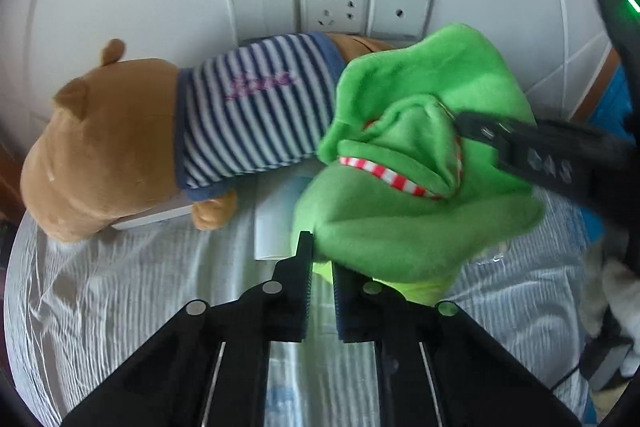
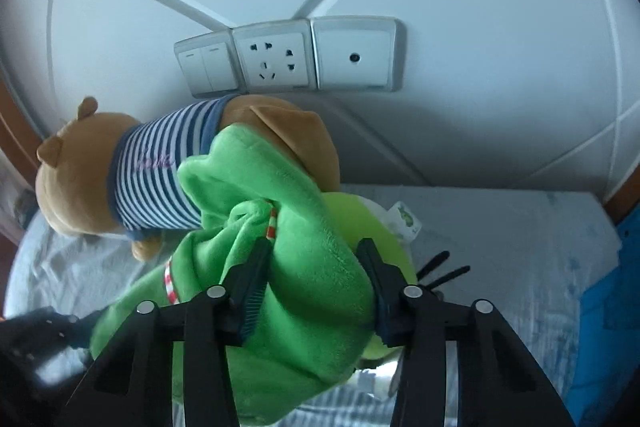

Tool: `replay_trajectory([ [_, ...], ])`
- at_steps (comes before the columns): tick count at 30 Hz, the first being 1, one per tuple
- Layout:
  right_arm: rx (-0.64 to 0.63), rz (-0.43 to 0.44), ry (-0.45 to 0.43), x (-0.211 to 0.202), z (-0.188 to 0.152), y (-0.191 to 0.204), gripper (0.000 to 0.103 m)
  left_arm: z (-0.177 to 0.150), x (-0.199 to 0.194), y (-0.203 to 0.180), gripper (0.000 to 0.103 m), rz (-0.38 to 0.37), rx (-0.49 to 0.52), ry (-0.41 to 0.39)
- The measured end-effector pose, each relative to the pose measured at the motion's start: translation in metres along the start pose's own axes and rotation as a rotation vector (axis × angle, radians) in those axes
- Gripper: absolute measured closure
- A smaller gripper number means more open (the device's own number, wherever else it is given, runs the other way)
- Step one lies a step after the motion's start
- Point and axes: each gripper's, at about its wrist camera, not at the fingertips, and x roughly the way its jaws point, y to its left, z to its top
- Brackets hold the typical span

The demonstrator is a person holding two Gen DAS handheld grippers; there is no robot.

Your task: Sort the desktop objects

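Note:
A green plush toy (image 1: 400,227) with a red-and-white striped trim lies on the white-covered surface, against a brown plush bear (image 1: 120,139) in a blue striped shirt. My left gripper (image 1: 322,259) is shut on the green toy's near lower edge. From the right, my right gripper (image 1: 456,119) bites into a fold of the toy's upper part. In the right wrist view the green plush toy (image 2: 312,227) bulges between the two fingers of the right gripper (image 2: 314,259), which is shut on it. The left gripper (image 2: 84,323) shows at the lower left, and the bear (image 2: 80,179) lies behind.
A wall with a switch and socket panel (image 1: 332,7) rises right behind the toys. A white box (image 1: 272,223) lies under the bear and green toy. The white cloth (image 2: 500,247) stretches to the right, with thin black prongs (image 2: 440,267) and something blue (image 2: 600,327) at the edge.

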Motion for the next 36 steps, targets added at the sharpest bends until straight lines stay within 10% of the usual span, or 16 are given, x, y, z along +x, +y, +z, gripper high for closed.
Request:
replay_trajectory([
  [14, 0.002, 0.300, -0.041, -0.146, -0.099, 0.056, 0.098, -0.065, -0.130, 0.050, 0.101, 0.001, -0.041, -0.079],
  [19, 0.078, 0.249, -0.004, -0.159, -0.140, 0.055, 0.098, -0.076, -0.130, 0.040, 0.099, -0.028, -0.045, -0.015],
  [22, 0.133, 0.189, 0.006, -0.159, -0.154, 0.033, 0.098, -0.077, -0.125, 0.031, 0.054, -0.049, -0.048, 0.000],
  [23, 0.144, 0.172, 0.006, -0.158, -0.154, 0.025, 0.097, -0.076, -0.123, 0.028, 0.015, -0.054, -0.049, 0.000],
  [24, 0.155, 0.156, 0.004, -0.158, -0.154, 0.017, 0.097, -0.075, -0.121, 0.026, 0.000, -0.057, -0.051, -0.003],
  [28, 0.202, 0.114, -0.008, -0.153, -0.146, -0.013, 0.090, -0.067, -0.106, 0.019, 0.000, -0.064, -0.048, 0.000],
  [30, 0.227, 0.106, -0.014, -0.144, -0.138, -0.027, 0.078, -0.062, -0.091, 0.016, 0.000, -0.064, -0.039, 0.014],
  [33, 0.265, 0.111, -0.022, -0.126, -0.125, -0.045, 0.022, -0.052, -0.069, 0.015, 0.000, -0.061, -0.033, 0.020],
  [36, 0.281, 0.087, -0.051, -0.112, -0.107, -0.060, 0.017, -0.035, -0.052, 0.017, 0.000, -0.046, -0.046, 0.002],
])
